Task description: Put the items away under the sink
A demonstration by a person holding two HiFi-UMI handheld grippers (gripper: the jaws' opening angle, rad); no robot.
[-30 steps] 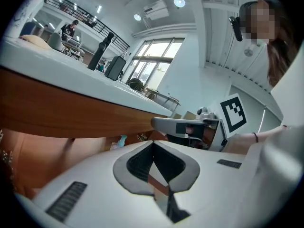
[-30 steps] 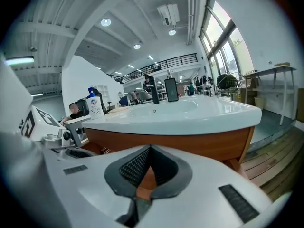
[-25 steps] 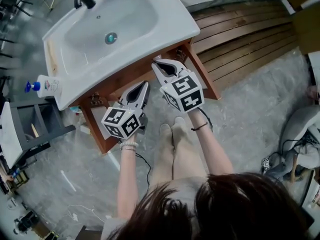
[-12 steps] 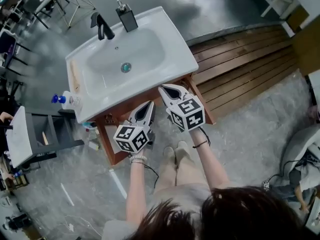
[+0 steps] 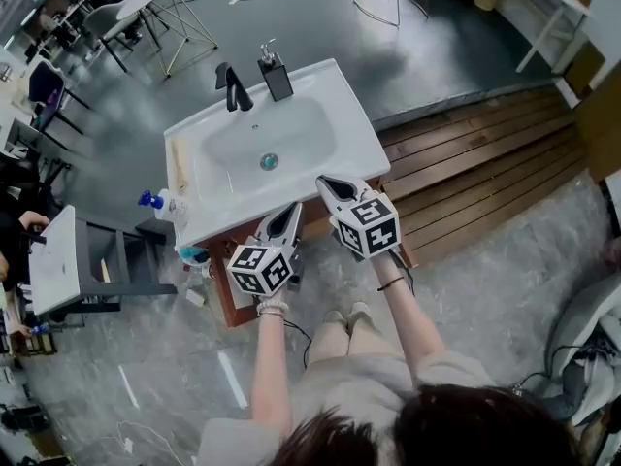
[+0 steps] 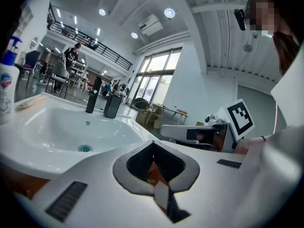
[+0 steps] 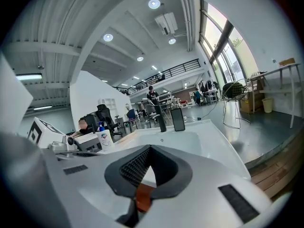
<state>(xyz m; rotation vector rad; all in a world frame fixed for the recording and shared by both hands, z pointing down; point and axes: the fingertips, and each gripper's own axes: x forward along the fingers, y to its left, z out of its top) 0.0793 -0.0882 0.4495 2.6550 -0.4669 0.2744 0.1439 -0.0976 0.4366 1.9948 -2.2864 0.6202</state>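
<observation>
1 sink [image 5: 351, 129], 1 tap [image 5: 231, 87], 2 btls [image 5: 276, 76] [image 5: 161, 204]

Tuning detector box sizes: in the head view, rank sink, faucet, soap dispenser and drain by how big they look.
1. sink, by far the largest.
2. faucet and soap dispenser: they look about alike, so not ranked against each other.
3. drain, the smallest.
</observation>
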